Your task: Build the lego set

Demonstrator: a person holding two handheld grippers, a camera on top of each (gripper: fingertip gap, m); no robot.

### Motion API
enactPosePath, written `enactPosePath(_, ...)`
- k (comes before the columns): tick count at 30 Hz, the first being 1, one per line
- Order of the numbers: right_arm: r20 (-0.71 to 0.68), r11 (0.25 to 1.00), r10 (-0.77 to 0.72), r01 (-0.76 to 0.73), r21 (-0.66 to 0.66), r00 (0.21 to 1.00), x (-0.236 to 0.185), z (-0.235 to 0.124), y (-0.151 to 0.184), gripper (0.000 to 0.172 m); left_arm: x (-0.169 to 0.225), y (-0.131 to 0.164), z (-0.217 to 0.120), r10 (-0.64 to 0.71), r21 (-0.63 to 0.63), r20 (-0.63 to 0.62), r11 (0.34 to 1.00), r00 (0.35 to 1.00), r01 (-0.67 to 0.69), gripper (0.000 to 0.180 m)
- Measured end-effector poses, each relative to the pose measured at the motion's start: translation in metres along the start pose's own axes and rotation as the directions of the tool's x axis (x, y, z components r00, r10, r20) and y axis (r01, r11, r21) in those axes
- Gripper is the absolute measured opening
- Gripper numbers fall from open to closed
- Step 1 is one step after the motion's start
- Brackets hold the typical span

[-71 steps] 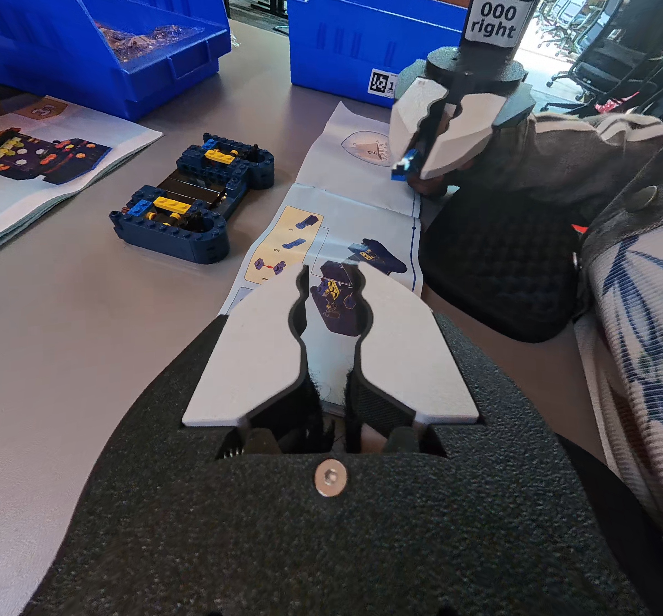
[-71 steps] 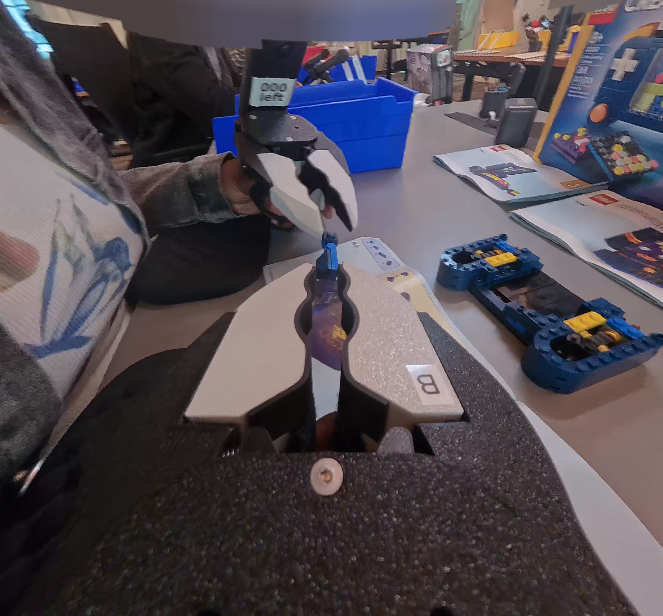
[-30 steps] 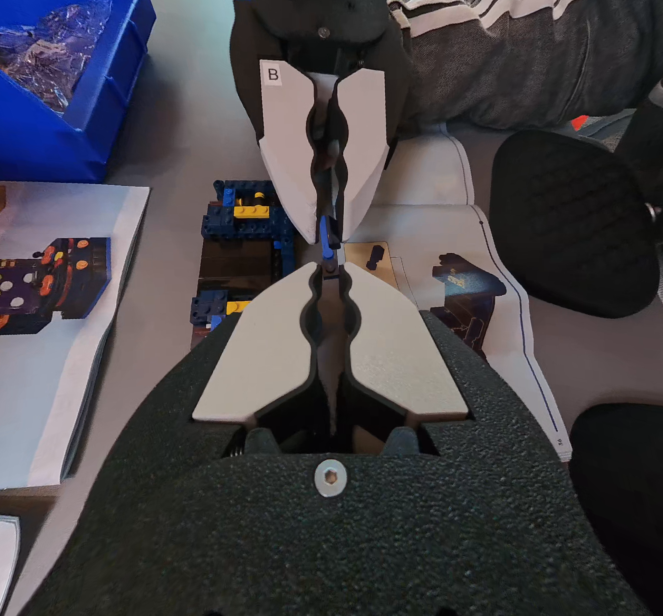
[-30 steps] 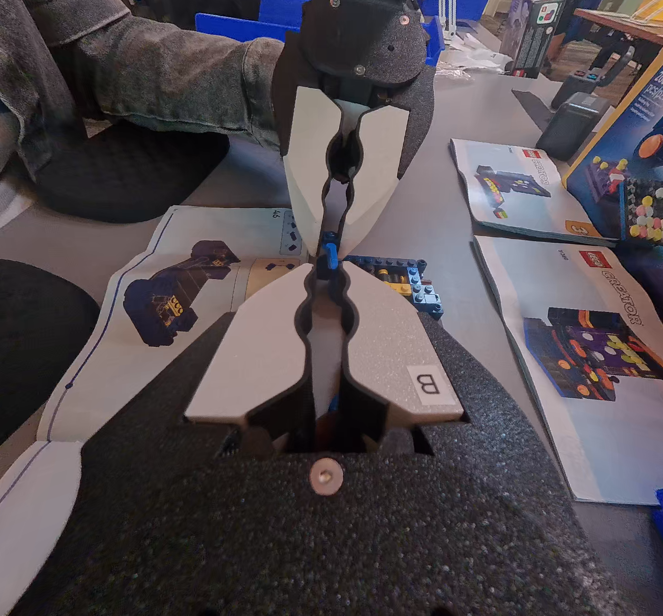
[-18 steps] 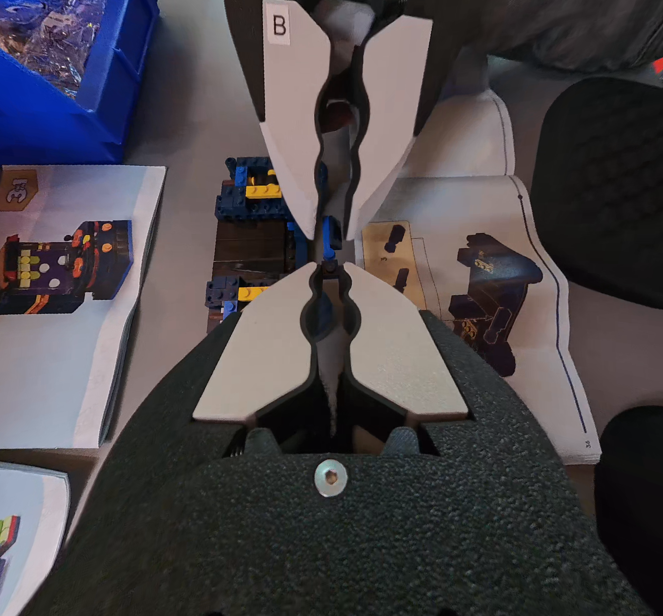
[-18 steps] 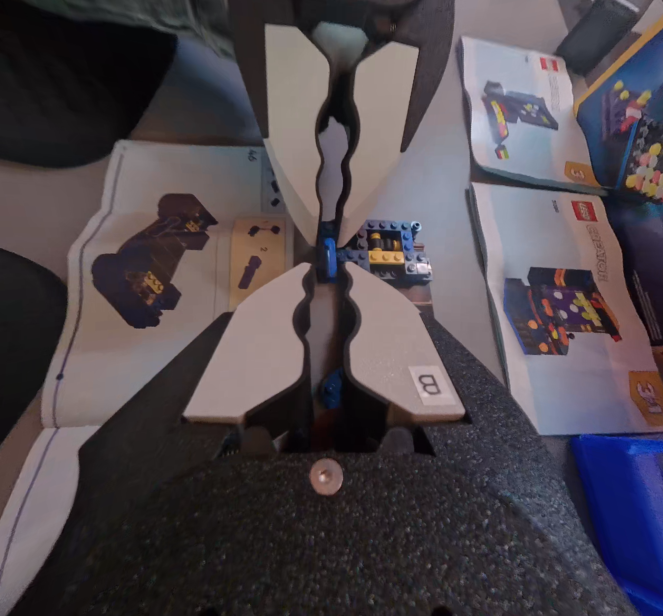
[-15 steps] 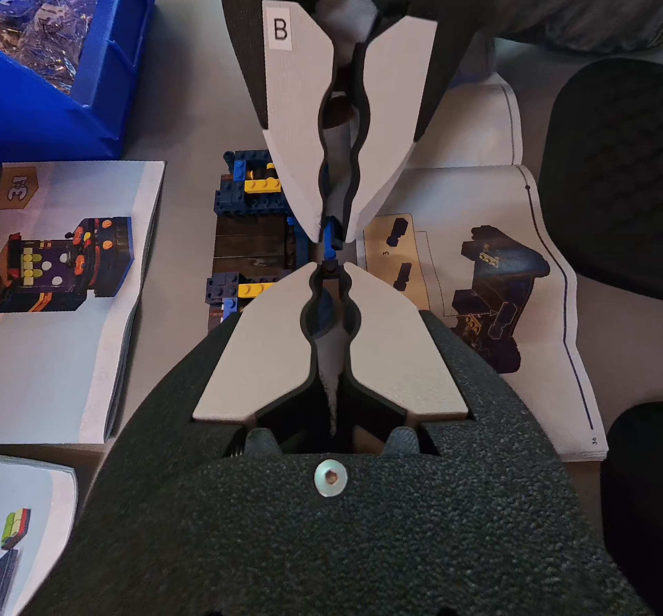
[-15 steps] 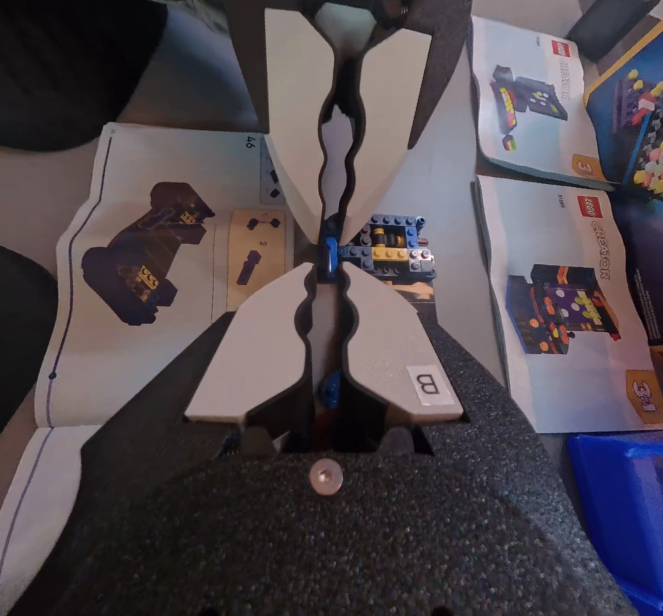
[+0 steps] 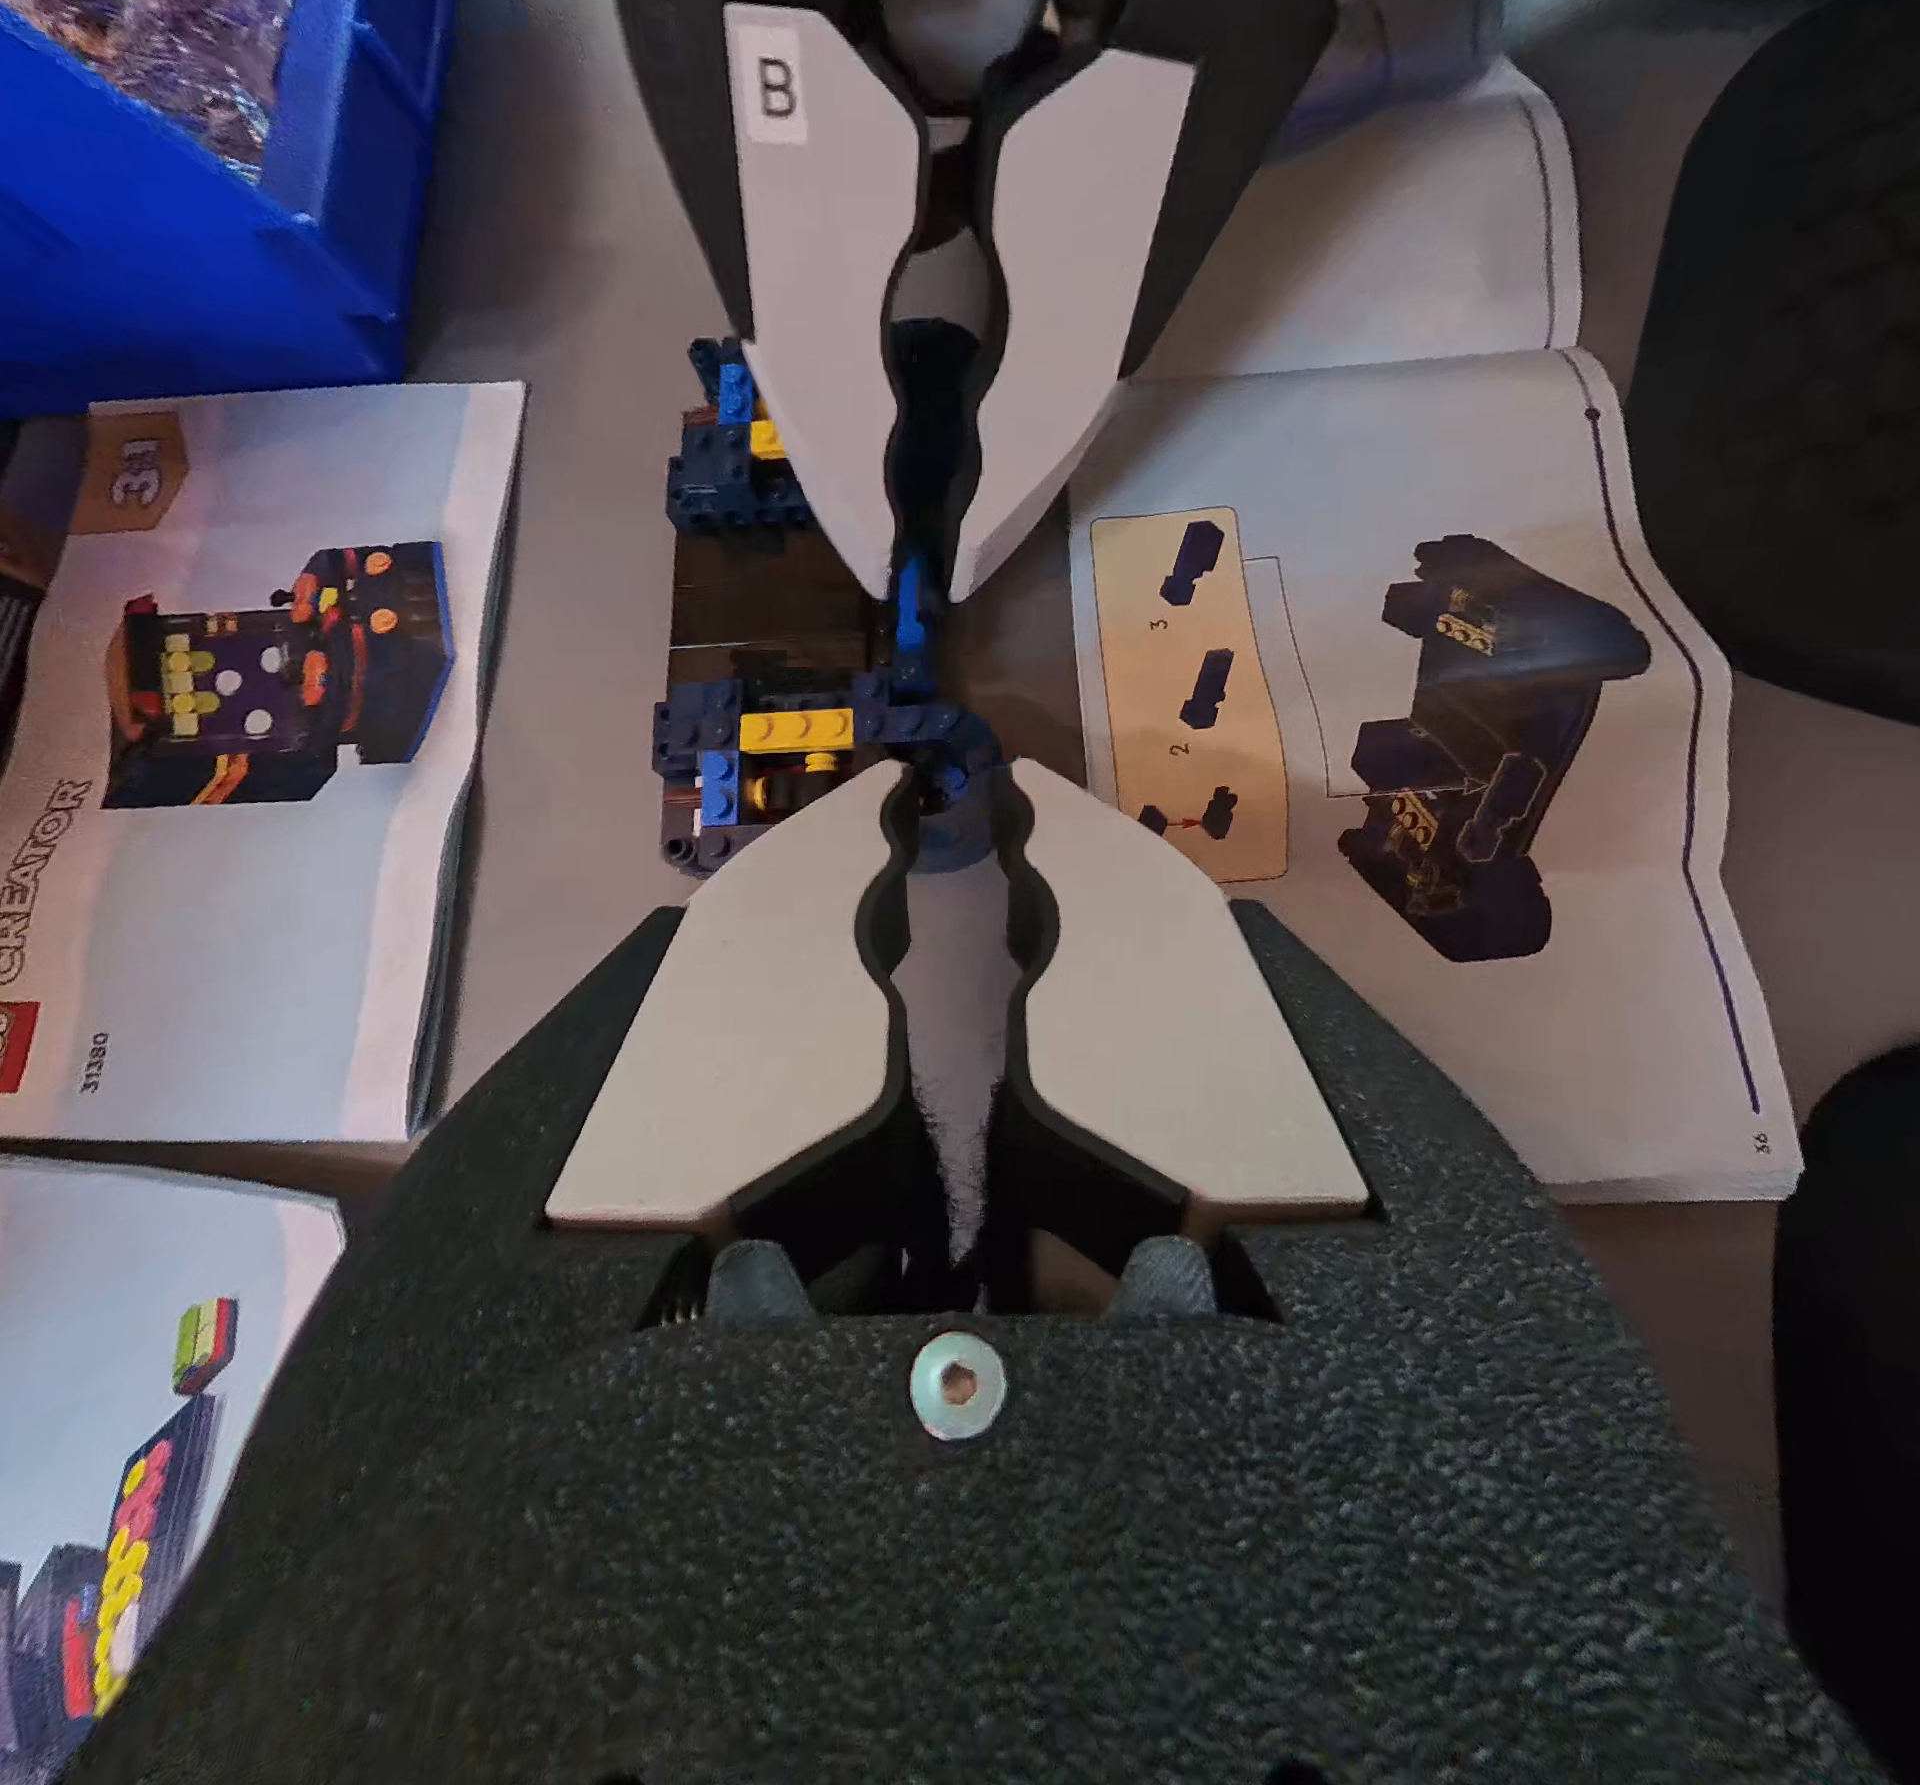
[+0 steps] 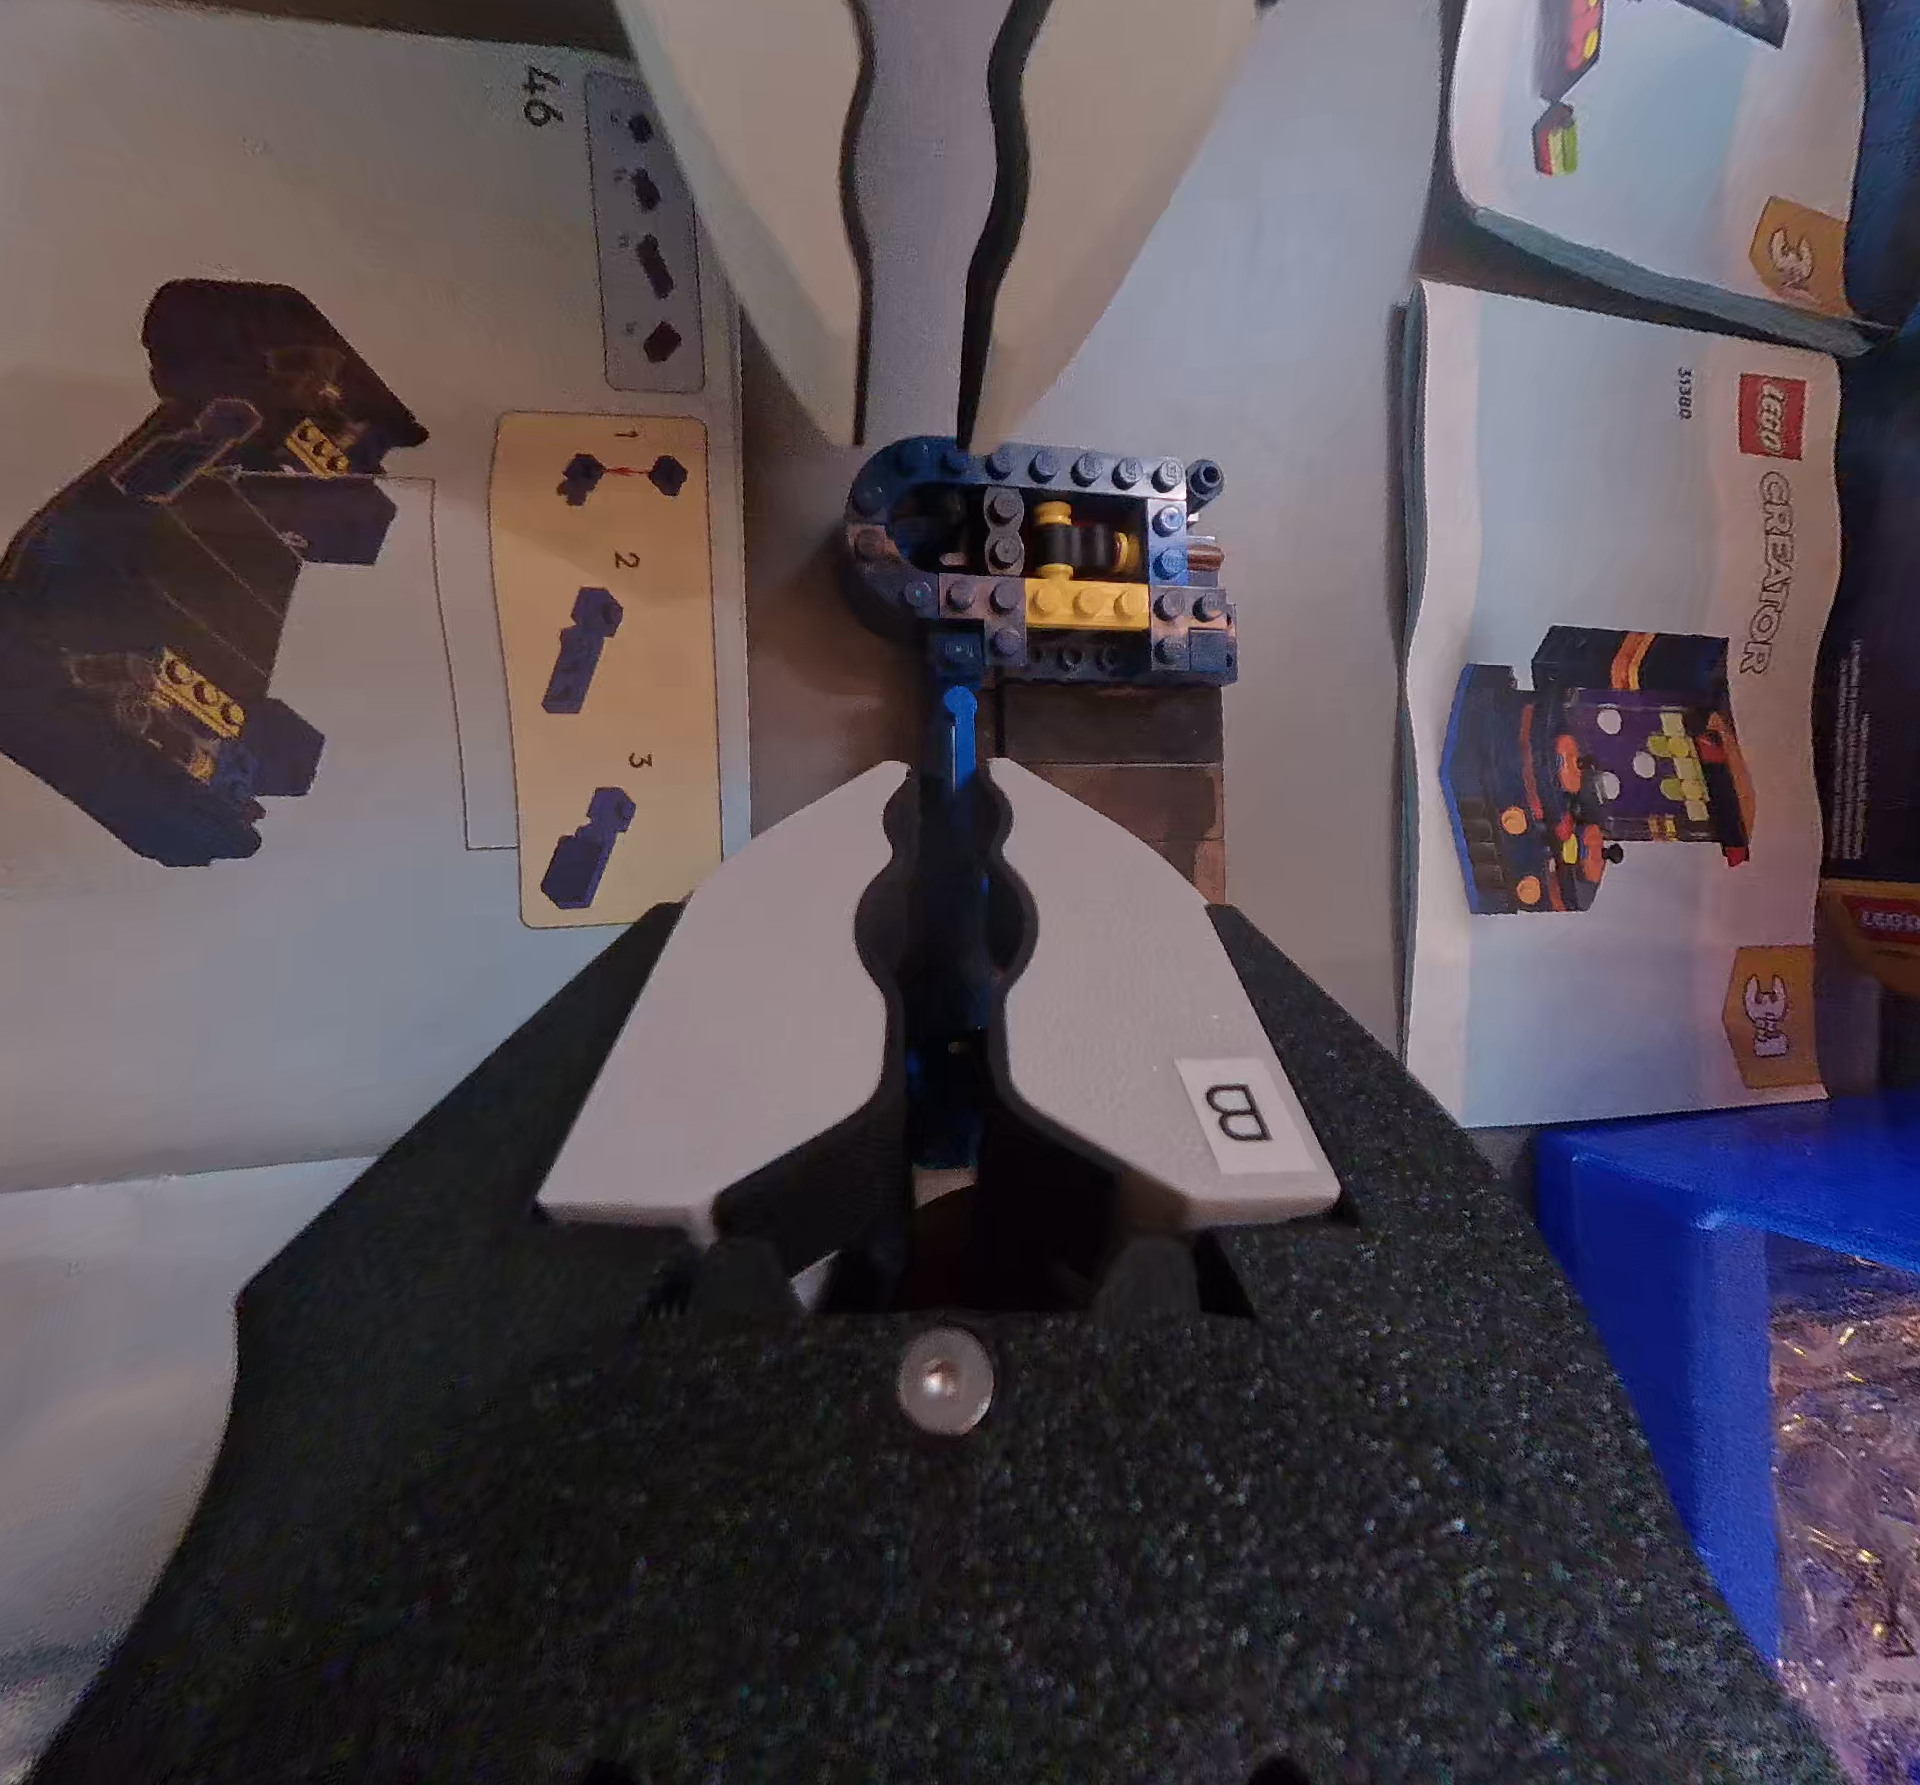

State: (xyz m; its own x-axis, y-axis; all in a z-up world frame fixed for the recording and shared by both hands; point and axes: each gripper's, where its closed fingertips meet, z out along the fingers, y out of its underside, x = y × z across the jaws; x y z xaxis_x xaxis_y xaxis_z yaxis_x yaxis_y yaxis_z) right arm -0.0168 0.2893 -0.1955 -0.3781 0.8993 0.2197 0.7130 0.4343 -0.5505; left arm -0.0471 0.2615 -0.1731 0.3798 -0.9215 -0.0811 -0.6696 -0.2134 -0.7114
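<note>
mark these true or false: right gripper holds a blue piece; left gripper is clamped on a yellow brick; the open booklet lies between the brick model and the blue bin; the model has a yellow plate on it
1. The right gripper holds a slim blue piece: true.
2. The left gripper is clamped on a yellow brick: false; its fingers stand apart with nothing between them.
3. The open booklet lies between the brick model and the blue bin: false; booklet and bin are on opposite sides of the model.
4. The model carries a yellow plate: true.
</note>
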Motion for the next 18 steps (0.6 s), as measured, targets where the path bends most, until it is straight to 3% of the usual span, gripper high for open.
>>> enactPosePath(5, 0.009, 1.0, 0.011, -0.011, -0.015, 1.0, -0.001, 0.004, 0.002, 0.009, 0.006, -0.006, 0.009, 0.012, -0.007, -0.031, 1.0, 0.999, -0.012, 0.03)
enactPosePath(10, 0.03, 0.999, 0.043, -0.044, 0.014, 0.999, -0.001, 0.006, 0.0, 0.009, 0.013, -0.005, 0.019, 0.042, -0.118, -0.05, 0.992, 0.998, -0.048, 0.047)
enactPosePath(18, 0.053, 0.996, 0.08, -0.082, 0.04, 0.995, -0.001, 0.009, 0.002, 0.009, 0.014, 0.001, 0.029, 0.101, -0.224, -0.045, 0.968, 0.994, -0.108, 0.049)
